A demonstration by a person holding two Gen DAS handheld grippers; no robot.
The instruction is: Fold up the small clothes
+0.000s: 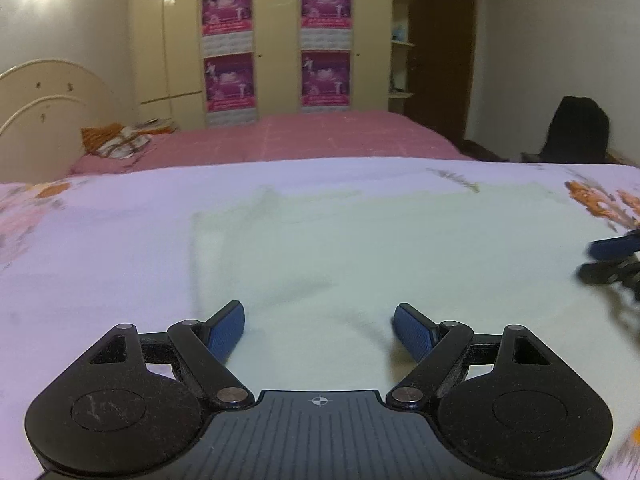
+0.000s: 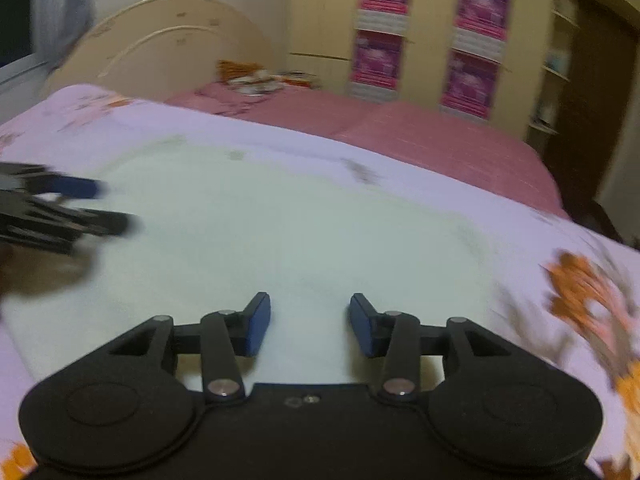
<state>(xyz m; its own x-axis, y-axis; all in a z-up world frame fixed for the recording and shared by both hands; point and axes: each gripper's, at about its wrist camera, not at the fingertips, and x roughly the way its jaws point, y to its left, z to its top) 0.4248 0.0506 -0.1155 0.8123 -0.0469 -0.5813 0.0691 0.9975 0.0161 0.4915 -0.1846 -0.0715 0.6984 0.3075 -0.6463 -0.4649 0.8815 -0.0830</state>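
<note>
1. Hovering low over the bed, the left claw (image 1: 319, 330) has its jaws spread wide, blue pads (image 1: 228, 330) angled outward, nothing between them.
2. Right under it lies the pale green cloth (image 1: 340, 248), spread flat on the floral bedsheet (image 1: 100, 248), with its left edge running straight away from the camera and a few soft creases near the claw.
3. Over on the far right of the left wrist view, the right claw (image 1: 612, 258) pokes in from the side, blurred, just above the cloth's right part.
4. Switching to the right wrist view: the right claw (image 2: 310, 326) is open too, jaws parted with a clear gap, gripping nothing, and the pale green cloth (image 2: 280, 220) fills the space below and ahead of it.
5. Coming in from the left edge there, the left claw (image 2: 88, 204) shows as a dark blur with one blue pad, over the cloth's left side.
6. An orange flower print (image 2: 584, 292) sits on the bedsheet (image 2: 460, 192) just beyond the cloth's right edge.
7. Behind, a second bed with a pink cover (image 1: 320, 136) runs across, a patterned pillow (image 1: 116, 140) at its head by the cream headboard (image 1: 44, 112).
8. Cream wardrobe doors (image 1: 276, 40) at the back carry four pink posters (image 1: 227, 7).
</note>
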